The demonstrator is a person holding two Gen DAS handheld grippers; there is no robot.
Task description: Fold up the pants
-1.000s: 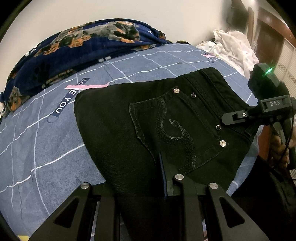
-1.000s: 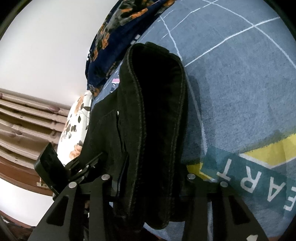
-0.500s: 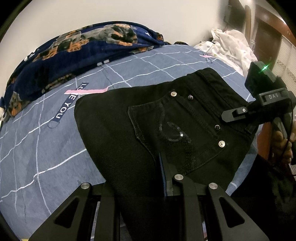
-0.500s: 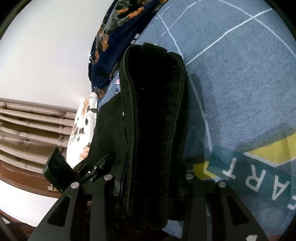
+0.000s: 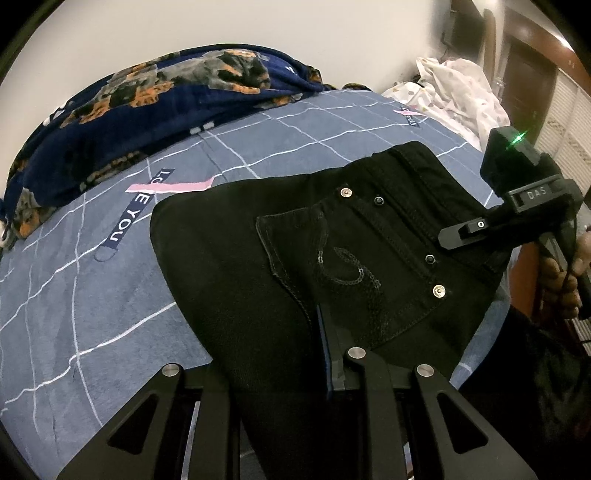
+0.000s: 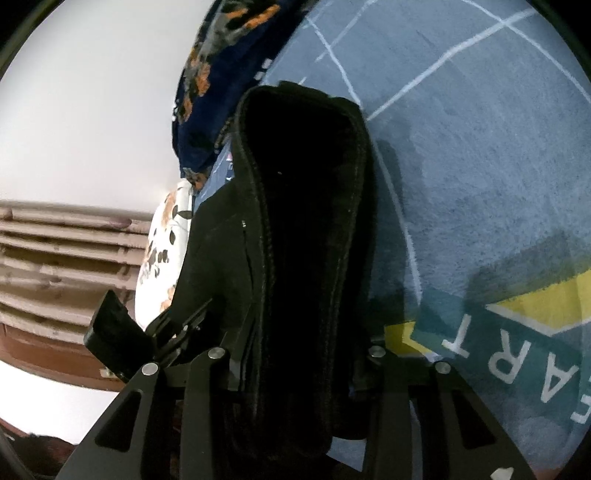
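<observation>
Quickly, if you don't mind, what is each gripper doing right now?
Left gripper: closed on the black denim pants.
Right gripper: closed on the pants' thick waistband.

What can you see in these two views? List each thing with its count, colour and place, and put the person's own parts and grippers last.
Pants: one, black, on the bed, held at two edges.
Bedsheet: one, blue with white grid lines and lettering, under the pants.
Blanket: one, navy with orange and grey print, along the wall.
Crumpled cloth: one, white, at the bed's far corner.
Wall: white, behind the bed.
Left gripper: black, shut on the pants' near edge.
Right gripper: black, shut on the thick waistband.
Hand: one, gripping the right gripper's handle.
</observation>
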